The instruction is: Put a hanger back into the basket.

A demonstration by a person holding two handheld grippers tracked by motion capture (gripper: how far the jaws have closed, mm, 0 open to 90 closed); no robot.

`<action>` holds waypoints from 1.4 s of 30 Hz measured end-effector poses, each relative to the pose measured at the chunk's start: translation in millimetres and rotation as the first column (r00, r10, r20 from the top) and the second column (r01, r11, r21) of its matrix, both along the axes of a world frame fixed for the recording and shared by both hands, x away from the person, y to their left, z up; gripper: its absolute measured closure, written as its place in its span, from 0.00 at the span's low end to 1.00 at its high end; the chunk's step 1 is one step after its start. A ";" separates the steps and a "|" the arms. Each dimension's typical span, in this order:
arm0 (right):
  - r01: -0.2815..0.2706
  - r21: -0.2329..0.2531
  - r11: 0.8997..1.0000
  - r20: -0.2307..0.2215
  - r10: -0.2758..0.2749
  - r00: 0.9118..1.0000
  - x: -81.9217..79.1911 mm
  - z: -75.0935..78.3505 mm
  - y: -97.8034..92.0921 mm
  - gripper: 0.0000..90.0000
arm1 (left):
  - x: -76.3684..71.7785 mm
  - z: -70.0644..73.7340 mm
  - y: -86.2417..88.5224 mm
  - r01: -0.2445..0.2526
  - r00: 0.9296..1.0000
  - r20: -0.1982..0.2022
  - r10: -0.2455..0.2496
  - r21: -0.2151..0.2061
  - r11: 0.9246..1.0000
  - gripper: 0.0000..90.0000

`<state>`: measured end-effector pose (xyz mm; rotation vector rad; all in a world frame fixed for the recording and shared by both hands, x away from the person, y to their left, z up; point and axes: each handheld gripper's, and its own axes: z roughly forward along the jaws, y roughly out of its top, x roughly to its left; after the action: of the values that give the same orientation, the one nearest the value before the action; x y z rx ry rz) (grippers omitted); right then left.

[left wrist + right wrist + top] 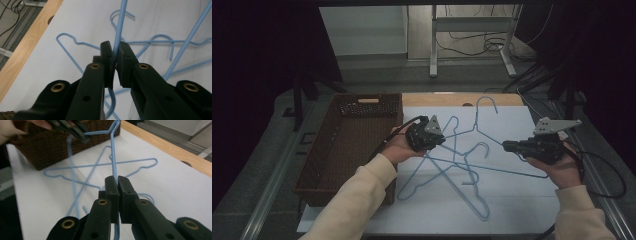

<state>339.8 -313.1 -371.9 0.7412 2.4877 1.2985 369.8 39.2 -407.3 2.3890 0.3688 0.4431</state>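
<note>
The left gripper (pixel 438 138) and right gripper (pixel 508 146) each pinch the same blue hanger (pixel 472 131), probably lifting it free of the tangle before the basket (pixel 343 145).

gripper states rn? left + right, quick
Left hand-held gripper: closed on a blue wire hanger.
Right hand-held gripper: closed on a blue hanger wire; whether it is the same hanger cannot be told.

Light-blue hangers (pixel 452 160) — dark-brown basket (pixel 352 145).
</note>
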 end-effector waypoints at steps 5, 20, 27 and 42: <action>0.019 -0.049 0.999 0.023 -0.018 1.000 4.7 -4.2 1.4 0.95 | -9.8 5.8 2.4 0.012 1.000 -0.006 -0.012 -0.009 1.000 0.96; 0.104 0.050 0.993 0.131 -0.110 0.985 1.1 -8.2 2.4 0.63 | -37.6 31.6 33.3 -0.038 0.999 -0.006 0.038 -0.136 0.990 0.97; 0.150 0.114 0.982 0.152 -0.167 0.974 -6.4 -9.3 -1.6 0.52 | -44.3 37.8 56.6 -0.095 0.995 -0.007 0.096 -0.191 0.977 0.97; 0.188 0.129 0.974 0.070 -0.198 0.978 -9.2 -49.4 -2.7 0.44 | -57.5 49.1 111.4 -0.197 0.979 -0.008 0.205 -0.306 0.931 0.97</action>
<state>330.6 -315.8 -421.2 0.9131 2.2251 1.3875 312.3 150.6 -358.3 2.0510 0.6283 0.4701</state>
